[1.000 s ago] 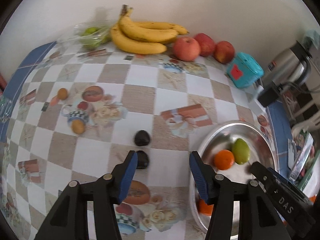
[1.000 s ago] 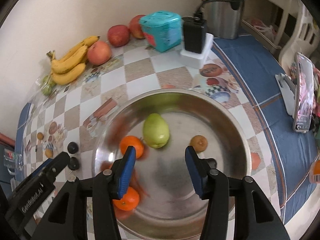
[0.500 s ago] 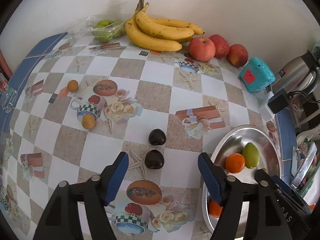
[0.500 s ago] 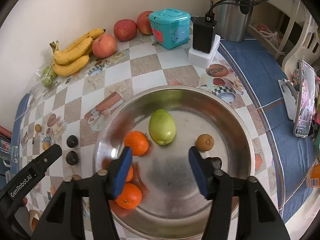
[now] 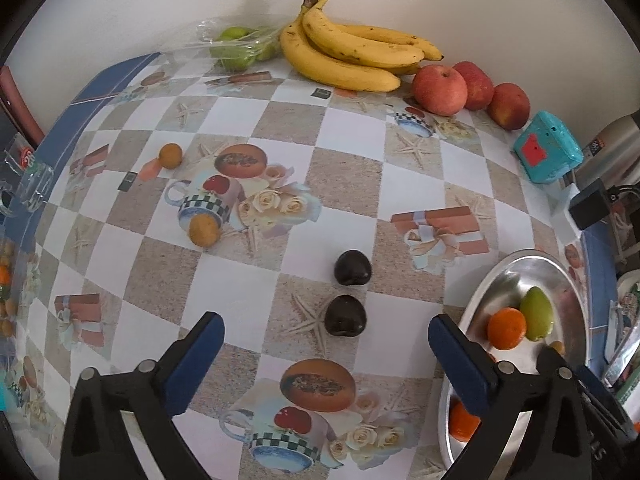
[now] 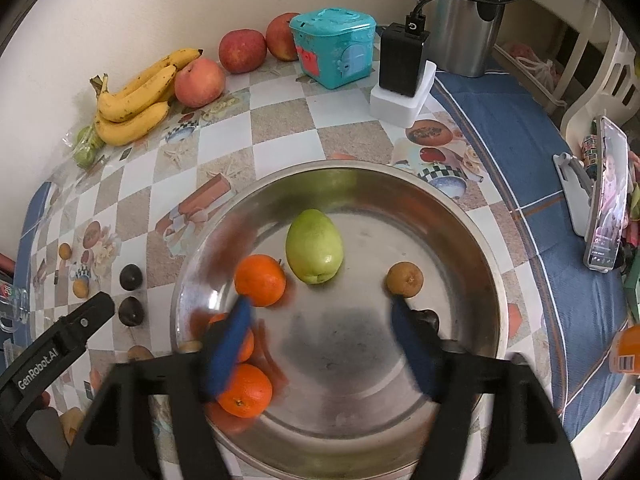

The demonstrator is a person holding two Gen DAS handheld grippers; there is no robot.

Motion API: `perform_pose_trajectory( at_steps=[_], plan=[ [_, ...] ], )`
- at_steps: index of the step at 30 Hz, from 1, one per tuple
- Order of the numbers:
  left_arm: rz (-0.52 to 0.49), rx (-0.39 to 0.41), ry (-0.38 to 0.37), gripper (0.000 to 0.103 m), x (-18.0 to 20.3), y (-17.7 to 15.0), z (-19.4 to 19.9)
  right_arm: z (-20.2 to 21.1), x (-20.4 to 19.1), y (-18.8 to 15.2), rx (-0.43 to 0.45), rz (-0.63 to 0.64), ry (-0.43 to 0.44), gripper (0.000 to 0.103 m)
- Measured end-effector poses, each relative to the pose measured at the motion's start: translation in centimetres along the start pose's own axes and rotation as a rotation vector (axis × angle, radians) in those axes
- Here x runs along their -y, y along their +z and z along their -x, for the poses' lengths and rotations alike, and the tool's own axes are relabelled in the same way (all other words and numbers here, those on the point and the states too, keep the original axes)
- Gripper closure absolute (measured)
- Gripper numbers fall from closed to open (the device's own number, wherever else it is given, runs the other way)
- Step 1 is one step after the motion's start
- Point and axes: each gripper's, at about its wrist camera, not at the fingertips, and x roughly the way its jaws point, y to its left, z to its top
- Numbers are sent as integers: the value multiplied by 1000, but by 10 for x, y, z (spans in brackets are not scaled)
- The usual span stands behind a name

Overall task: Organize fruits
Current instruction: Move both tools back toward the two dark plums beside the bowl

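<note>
Polished steel makes up the round bowl (image 6: 472, 216), its smooth inside mirroring smeared orange and green patches along the wall. Lying in it are a smooth, egg-shaped green fruit (image 6: 314, 251), three dimpled oranges (image 6: 260, 280) toward its left wall, and a small round brown fruit (image 6: 405, 278) with a matte skin. The right gripper (image 6: 322, 342) hangs over the bowl, its blue-padded jaws opening and already wide, with nothing between them; both pads are blurred, and the left pad covers part of the middle orange.

A glossy checked tablecloth (image 5: 340, 168), printed with teacups, roses and starfish, covers the table. The left gripper (image 5: 326, 354) is over it beside the bowl, jaws opening and spread very wide, gripping nothing. Two dark, shiny, heart-shaped fruits (image 5: 345, 315) lie just ahead of its tips, one behind the other. Two small brown round fruits (image 5: 204, 230) sit toward the table's left edge.

Along the back edge against the wall are a curved bunch of yellow bananas (image 5: 352, 56), three red apples (image 5: 440, 90) and green fruit in a crumpled clear bag (image 5: 236, 46), hard to make out through the plastic. Near the back right corner stand a teal plastic box (image 6: 333, 53), a black charger (image 6: 402, 58) on a white block, and a steel flask (image 6: 460, 16) cut off at the top.
</note>
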Motion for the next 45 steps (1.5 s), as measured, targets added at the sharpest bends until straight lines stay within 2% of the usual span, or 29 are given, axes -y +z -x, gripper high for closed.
perform_pose_trajectory(
  at_steps=[14,28,36,41,45],
  plan=[
    [-24,-10,-4,0,4,-2,-1,1,0,-1,25,2,3,10],
    [-97,84,64,0,-4,9,18,1,-16,-2,36,59,5,10],
    [-60,118,98,0,-35,20,27,-1,-34,-7,32,110,26,10],
    [-5,141,128,0,-67,26,32,2,-52,-7,47,132,80,10],
    [55,133,102,0,-94,32,32,7,-79,-10,64,193,153,10]
  ],
)
